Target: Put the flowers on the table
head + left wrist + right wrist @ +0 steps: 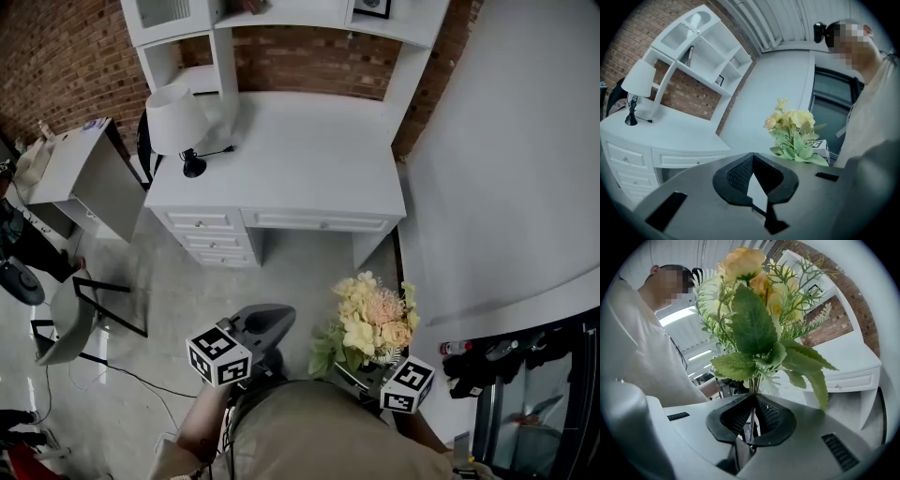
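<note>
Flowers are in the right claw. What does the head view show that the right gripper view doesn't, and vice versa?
Head view only: the lamp on the left end of the desk, with free surface beside it. Right gripper view only: the stems pinched between the jaws of the right claw. Both: the flowers and the white desk.

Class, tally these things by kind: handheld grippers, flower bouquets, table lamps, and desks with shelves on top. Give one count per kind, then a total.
Grippers: 2 (left gripper, right gripper)
Flower bouquet: 1
Table lamp: 1
Desk with shelves on top: 1
Total: 5
</note>
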